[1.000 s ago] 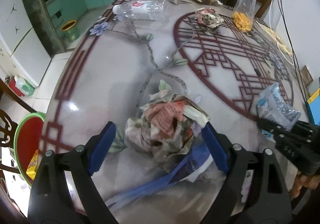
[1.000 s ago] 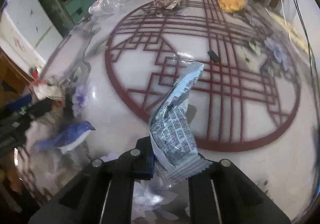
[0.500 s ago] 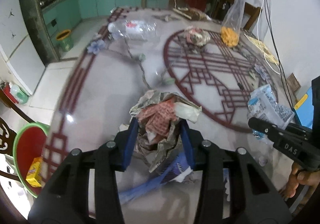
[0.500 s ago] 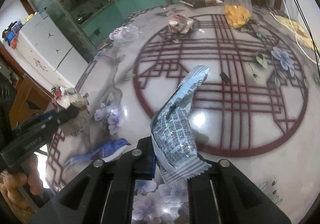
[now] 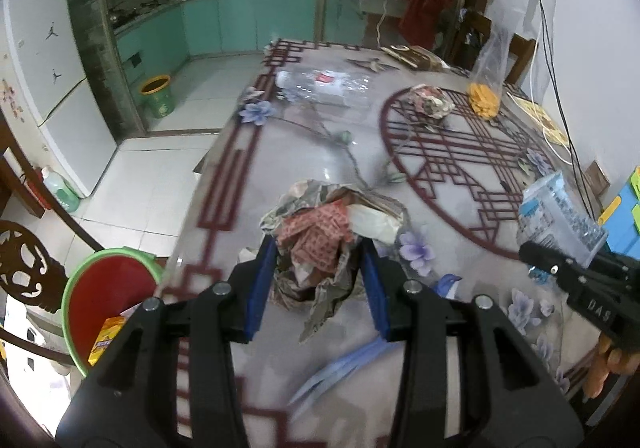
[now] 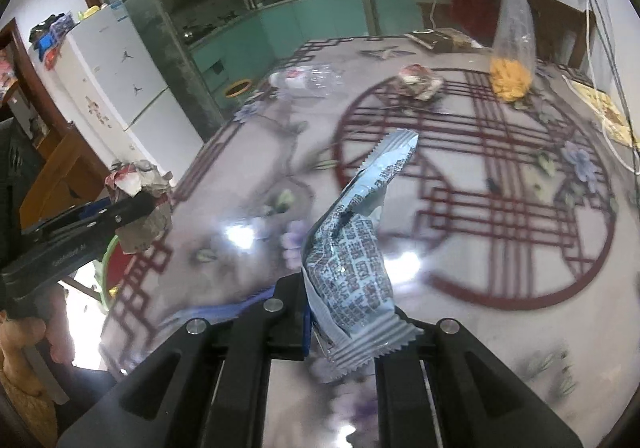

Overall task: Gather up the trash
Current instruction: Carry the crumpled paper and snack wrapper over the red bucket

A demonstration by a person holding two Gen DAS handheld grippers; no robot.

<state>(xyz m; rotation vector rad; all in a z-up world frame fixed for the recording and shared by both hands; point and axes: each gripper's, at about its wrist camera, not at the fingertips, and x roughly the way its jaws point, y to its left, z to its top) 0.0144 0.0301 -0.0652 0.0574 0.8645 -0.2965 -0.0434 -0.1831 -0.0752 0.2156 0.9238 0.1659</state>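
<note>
Both grippers lifted off table (image 5: 304,151) since earlier; left gripper (image 5: 318,268) now clamped on crumpled paper wad (image 5: 324,236), right gripper (image 6: 344,322) pinching snack wrapper (image 6: 352,244), red bin (image 5: 106,304) below-left of left tool

Both views are wrist fisheyes, each looking forward and steeply down along its own fingers, close above the table (image 5: 288,151). The left view faces the table's far end, with the bin (image 5: 104,300) lower left of its fingers. The right view faces likewise from further right. Shared: the bottle (image 5: 324,85) (image 6: 308,77), the far wad (image 5: 430,103) (image 6: 418,81), and each other's gripper.
</note>
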